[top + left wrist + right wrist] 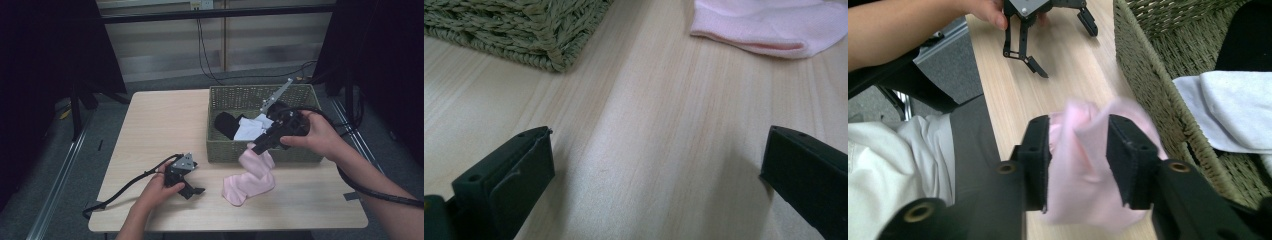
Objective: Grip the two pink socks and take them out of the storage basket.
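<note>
On the table [150, 130], right gripper [256, 148] jaws partly hide the pink sock [248, 181]

Soft pink knit sock [248, 176]; rough woven basket [260, 150]; matt wood table [160, 125]

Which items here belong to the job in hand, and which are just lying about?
In hand: pink sock, right gripper with its jaws around it, woven basket.
Lying about: white sock, black sock, open left gripper, table.

blurred: pink sock [1088, 165] top edge | cut off: white cloth [1233, 112] at right edge
</note>
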Motion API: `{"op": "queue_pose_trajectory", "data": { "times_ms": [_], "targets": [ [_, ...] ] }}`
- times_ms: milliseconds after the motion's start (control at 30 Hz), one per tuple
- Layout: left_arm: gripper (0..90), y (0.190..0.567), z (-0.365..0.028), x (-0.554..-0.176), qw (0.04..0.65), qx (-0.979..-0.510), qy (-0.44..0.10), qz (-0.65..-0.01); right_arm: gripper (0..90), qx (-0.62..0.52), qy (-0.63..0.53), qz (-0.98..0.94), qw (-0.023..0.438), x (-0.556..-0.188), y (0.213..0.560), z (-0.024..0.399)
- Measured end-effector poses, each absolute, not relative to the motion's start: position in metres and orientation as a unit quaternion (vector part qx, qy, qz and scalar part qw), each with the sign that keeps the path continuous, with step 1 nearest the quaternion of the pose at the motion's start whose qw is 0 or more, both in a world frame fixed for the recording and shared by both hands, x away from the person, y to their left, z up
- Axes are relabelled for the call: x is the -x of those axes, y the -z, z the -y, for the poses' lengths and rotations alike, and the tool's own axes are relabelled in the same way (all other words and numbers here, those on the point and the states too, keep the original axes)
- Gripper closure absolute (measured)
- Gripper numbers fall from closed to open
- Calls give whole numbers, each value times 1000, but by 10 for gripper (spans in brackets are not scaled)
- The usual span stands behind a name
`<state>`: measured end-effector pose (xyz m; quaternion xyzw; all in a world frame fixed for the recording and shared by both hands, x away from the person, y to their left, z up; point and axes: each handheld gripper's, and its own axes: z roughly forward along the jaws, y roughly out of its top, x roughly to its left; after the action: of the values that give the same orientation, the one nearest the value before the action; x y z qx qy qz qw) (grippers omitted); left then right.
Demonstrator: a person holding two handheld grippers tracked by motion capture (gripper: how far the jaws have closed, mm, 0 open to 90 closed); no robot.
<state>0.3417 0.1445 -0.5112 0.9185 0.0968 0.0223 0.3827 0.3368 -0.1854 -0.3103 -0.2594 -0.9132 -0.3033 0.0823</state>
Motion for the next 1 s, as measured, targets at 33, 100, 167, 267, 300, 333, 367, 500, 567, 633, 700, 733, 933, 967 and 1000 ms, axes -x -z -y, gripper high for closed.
{"op": "queue_pose_trajectory", "data": {
  "times_ms": [33,100,167,267,300,333,367,500,567,633,700,733,933,967,1000],
  "targets": [
    [0,511,-145,-342,383,-919,-22,-97,606,259,303,913,82,-337,310,185],
    [0,511,-145,-342,382,-919,-22,-97,563,260,303,914,78,-335,313,186],
    [0,511,-145,-342,382,-919,-22,-97,546,264,303,912,81,-335,315,188],
    [0,511,-145,-341,383,-918,-21,-98,491,270,306,910,74,-332,321,194],
    [0,511,-145,-342,383,-918,-22,-98,491,270,306,910,74,-332,321,194],
    [0,511,-145,-342,381,-919,-22,-96,473,273,308,908,72,-331,325,198],
    [0,511,-145,-342,381,-919,-22,-96,473,273,308,908,72,-331,325,198],
    [0,511,-145,-341,382,-919,-22,-98,425,279,316,904,67,-326,336,209],
    [0,511,-145,-342,381,-919,-22,-98,420,280,316,904,63,-324,340,212],
    [0,511,-145,-342,383,-918,-22,-98,419,281,316,904,60,-323,342,214],
    [0,511,-145,-342,381,-919,-22,-97,416,279,320,903,61,-320,346,217],
    [0,511,-145,-341,381,-919,-21,-99,407,281,320,903,59,-320,348,219],
    [0,511,-145,-341,381,-919,-22,-99,368,284,317,903,52,-315,359,228],
    [0,511,-145,-341,381,-919,-21,-99,367,284,316,904,53,-314,362,229],
    [0,511,-145,-341,381,-919,-22,-99,362,287,317,902,55,-313,366,231]
  ]
}}
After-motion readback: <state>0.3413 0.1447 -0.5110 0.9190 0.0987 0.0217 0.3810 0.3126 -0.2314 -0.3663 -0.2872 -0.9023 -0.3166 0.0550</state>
